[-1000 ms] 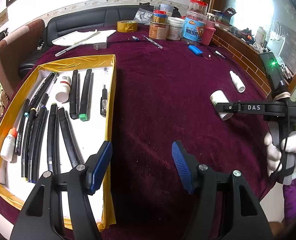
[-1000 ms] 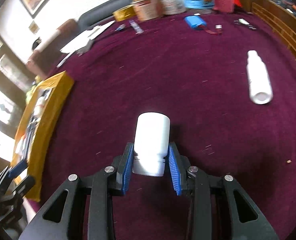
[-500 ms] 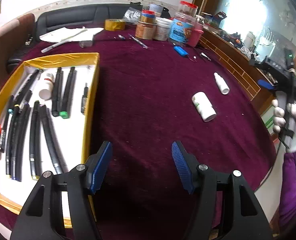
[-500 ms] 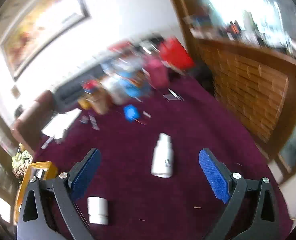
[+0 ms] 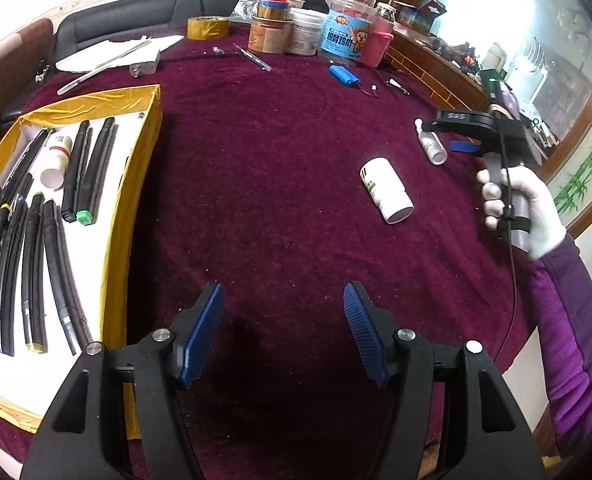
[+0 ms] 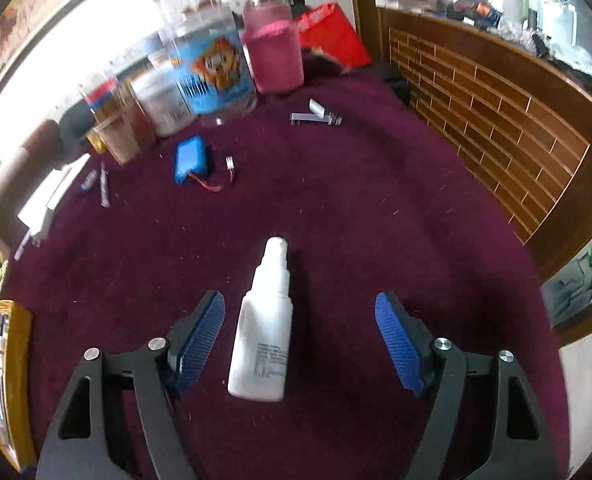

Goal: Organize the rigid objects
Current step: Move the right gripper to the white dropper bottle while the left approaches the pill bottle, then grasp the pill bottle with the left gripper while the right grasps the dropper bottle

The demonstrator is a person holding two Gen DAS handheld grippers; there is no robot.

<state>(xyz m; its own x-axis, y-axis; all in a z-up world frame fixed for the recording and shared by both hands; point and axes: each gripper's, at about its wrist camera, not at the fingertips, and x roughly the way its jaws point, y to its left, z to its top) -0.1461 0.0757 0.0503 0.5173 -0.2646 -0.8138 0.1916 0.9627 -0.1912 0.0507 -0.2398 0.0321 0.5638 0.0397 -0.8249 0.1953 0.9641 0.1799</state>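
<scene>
I am holding my right gripper (image 6: 299, 340) low over the maroon velvet-covered worktop (image 6: 335, 208), its 2 blue ribbed pads spread wide. A slim white plastic squeeze bottle with a narrow nozzle (image 6: 264, 332) is lying on its side between those pads, nozzle pointing away from me, and neither pad is touching it. In the left wrist view the same bottle (image 5: 429, 145) is showing partly behind the right gripper (image 5: 461, 136), which my white-gloved right hand (image 5: 515, 204) is gripping by its handle.

My left gripper (image 5: 284, 332) is hovering over bare cloth with its pads also spread apart and nothing between them. A stout white plastic pill bottle with a green-printed label (image 5: 385, 190) is lying on its side well ahead of it and to the right, near the slim bottle but apart from it.

To the left, a shallow yellow-rimmed cardboard tray with a white floor (image 5: 136, 184) is holding a row of long black marker pens (image 5: 36, 248) and 1 small white bottle (image 5: 58, 156) lying flat among them.

At the far edge of the worktop I am seeing a clear jar with a red lid and a blue cartoon label (image 6: 208, 60), a pink fuzzy-sleeved jar (image 6: 272, 52), a flat blue battery pack with red wires (image 6: 192, 158) and a roll of yellow tape (image 5: 208, 28).
</scene>
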